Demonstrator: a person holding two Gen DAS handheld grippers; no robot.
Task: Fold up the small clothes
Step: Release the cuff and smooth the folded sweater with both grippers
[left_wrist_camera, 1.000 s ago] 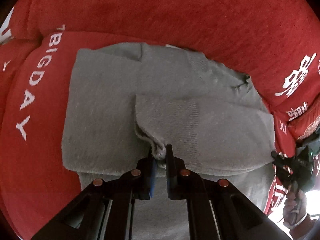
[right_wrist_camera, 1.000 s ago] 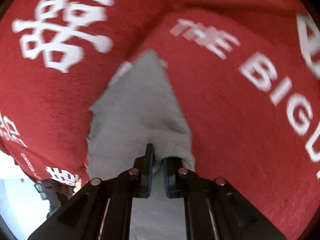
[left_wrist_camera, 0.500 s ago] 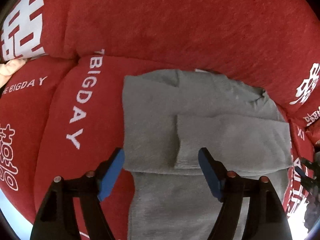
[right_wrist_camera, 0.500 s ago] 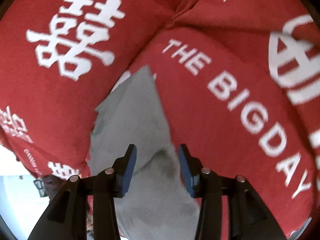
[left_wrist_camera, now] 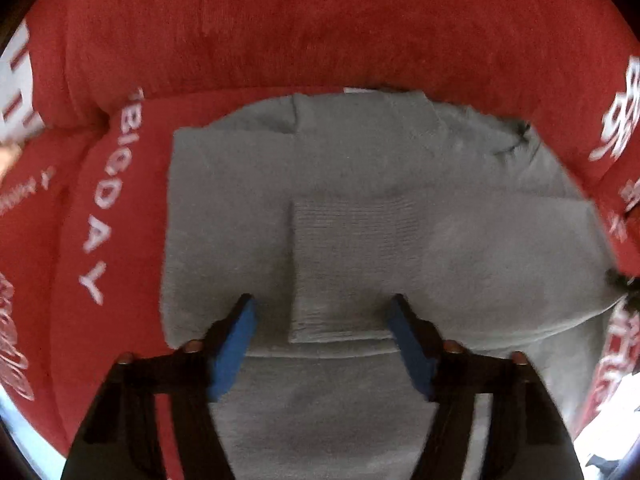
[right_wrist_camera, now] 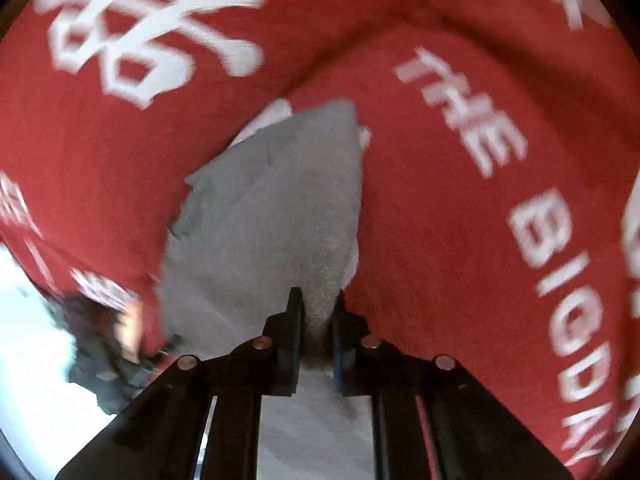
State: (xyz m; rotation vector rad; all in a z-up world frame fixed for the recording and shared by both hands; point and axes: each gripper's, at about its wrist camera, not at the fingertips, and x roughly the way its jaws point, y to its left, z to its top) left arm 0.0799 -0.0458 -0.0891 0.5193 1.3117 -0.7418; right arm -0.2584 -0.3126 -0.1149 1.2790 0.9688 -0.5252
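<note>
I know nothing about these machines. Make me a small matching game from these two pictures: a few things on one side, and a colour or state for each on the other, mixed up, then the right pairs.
Things:
1. left tongs
2. right tongs
3. sweater
4. sofa cover

Colour or state:
A. red with white lettering
B. pinched on a fold of grey cloth
C. grey knit, a sleeve folded across its front
D. jaws apart and closing, gripping nothing, above the sleeve cuff

Right pairs: 1-D, 2-B, 3-C, 4-A
</note>
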